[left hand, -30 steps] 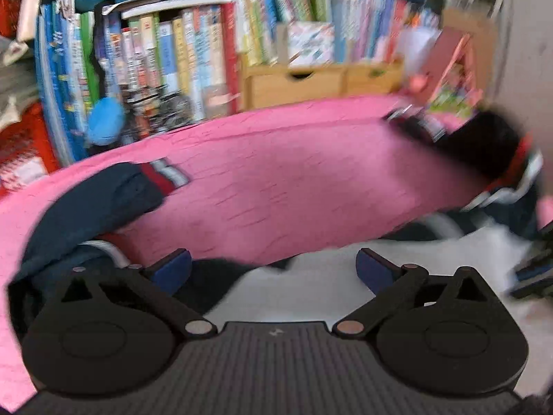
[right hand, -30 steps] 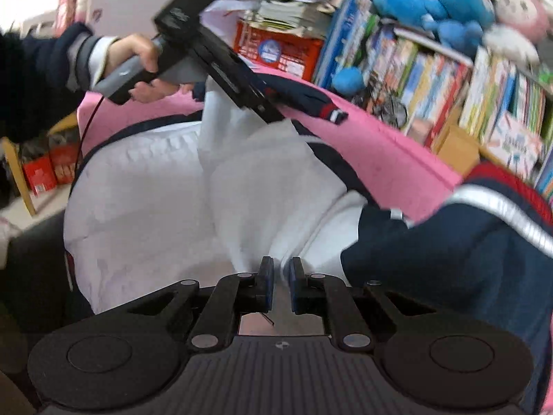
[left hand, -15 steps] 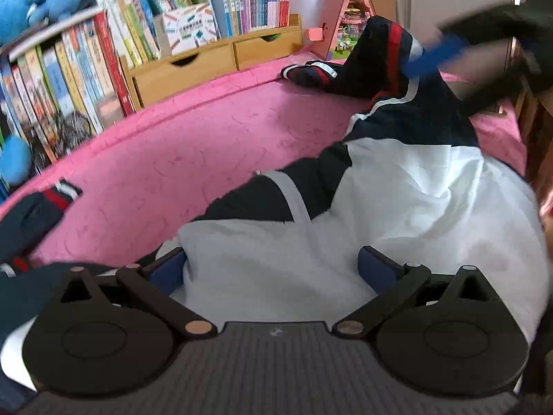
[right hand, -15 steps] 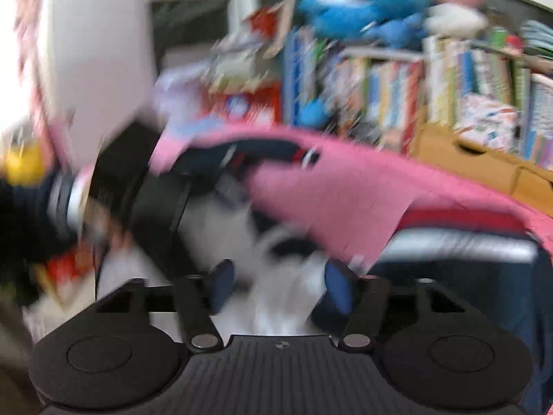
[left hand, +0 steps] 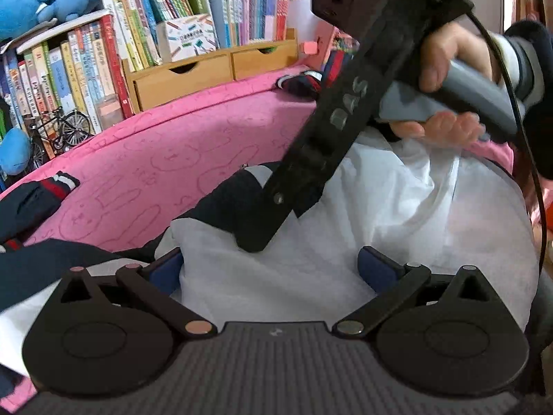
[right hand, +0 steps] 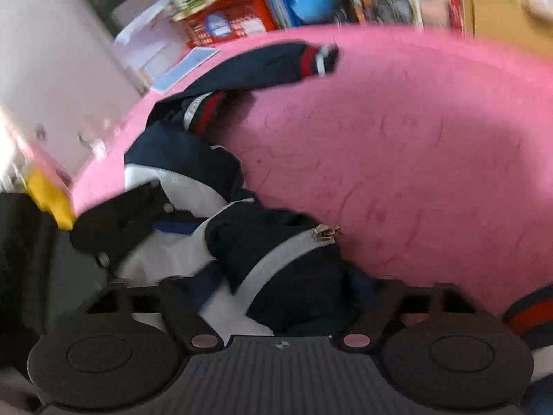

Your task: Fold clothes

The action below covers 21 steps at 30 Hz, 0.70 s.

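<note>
A navy jacket with white lining (left hand: 311,252) lies spread, inside up, on the pink cloth (left hand: 155,159). My left gripper (left hand: 271,271) is open low over the lining, which lies flat between its blue pads (left hand: 166,273). The right gripper's black body (left hand: 331,117) crosses the left wrist view, held by a hand (left hand: 446,69), its tip over the navy collar. In the blurred right wrist view my right gripper (right hand: 285,290) is closing around the navy collar fold (right hand: 276,242) with its grey stripe and zipper pull (right hand: 325,233); the pads still stand apart. The left gripper's finger (right hand: 124,218) shows at left.
One striped sleeve cuff (left hand: 58,183) lies far left, another (left hand: 304,83) at the back. Behind the pink cloth (right hand: 414,138) stand a bookshelf (left hand: 86,69), wooden drawers (left hand: 207,72), blue plush toys (left hand: 34,0), a toy bicycle (left hand: 65,128) and a red crate (right hand: 224,24).
The right gripper let go of the white lining, opened, and swung across the jacket to the navy collar beside my left gripper. The left gripper sank onto the lining, then stayed still.
</note>
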Tool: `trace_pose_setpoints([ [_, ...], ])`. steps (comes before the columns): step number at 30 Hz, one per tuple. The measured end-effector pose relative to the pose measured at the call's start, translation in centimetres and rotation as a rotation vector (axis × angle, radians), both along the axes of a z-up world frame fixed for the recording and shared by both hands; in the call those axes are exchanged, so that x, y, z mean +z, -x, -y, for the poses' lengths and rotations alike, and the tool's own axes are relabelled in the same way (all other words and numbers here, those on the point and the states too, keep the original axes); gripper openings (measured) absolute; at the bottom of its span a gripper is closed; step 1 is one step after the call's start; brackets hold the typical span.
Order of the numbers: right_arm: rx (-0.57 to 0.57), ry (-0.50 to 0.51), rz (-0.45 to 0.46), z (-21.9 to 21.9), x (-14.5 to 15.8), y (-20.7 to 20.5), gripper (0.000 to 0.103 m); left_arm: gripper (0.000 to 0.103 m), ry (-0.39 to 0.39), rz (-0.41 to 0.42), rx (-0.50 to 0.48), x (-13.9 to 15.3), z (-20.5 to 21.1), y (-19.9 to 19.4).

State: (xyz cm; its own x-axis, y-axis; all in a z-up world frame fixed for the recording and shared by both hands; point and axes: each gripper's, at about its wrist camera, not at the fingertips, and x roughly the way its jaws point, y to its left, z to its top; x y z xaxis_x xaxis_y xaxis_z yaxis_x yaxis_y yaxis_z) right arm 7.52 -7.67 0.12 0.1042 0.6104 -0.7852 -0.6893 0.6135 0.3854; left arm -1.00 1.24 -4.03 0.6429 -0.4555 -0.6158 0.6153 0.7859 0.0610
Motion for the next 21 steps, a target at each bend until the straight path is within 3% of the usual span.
trace_pose_setpoints([
  [3,0.017,-0.049,0.118,0.2,1.2,2.2,0.034,0.103,0.028,0.042,0.018,0.7,-0.1,0.3],
  [7,0.013,-0.119,0.379,0.5,5.3,5.8,0.018,0.102,0.114,0.159,0.05,4.0,-1.8,1.0],
  [10,0.041,-0.139,0.811,0.6,7.9,11.1,0.017,0.103,0.193,0.254,0.049,6.9,-4.7,2.2],
  [12,0.125,-0.113,1.092,0.8,7.3,14.9,0.017,0.103,0.229,0.293,0.053,8.5,-7.0,3.0],
  [13,0.18,-0.084,1.178,0.8,6.5,16.3,0.017,0.103,0.248,0.306,0.059,9.1,-8.0,3.5],
  [16,0.313,-0.014,1.128,1.2,4.0,17.8,0.019,0.103,0.308,0.297,0.126,9.7,-10.9,3.9],
  [20,0.389,0.059,1.062,1.8,1.4,19.1,0.024,0.103,0.298,0.147,0.195,8.6,-11.7,1.0],
  [21,0.401,0.067,1.055,1.9,1.1,19.6,0.032,0.103,0.278,0.118,0.195,8.2,-11.3,0.1],
])
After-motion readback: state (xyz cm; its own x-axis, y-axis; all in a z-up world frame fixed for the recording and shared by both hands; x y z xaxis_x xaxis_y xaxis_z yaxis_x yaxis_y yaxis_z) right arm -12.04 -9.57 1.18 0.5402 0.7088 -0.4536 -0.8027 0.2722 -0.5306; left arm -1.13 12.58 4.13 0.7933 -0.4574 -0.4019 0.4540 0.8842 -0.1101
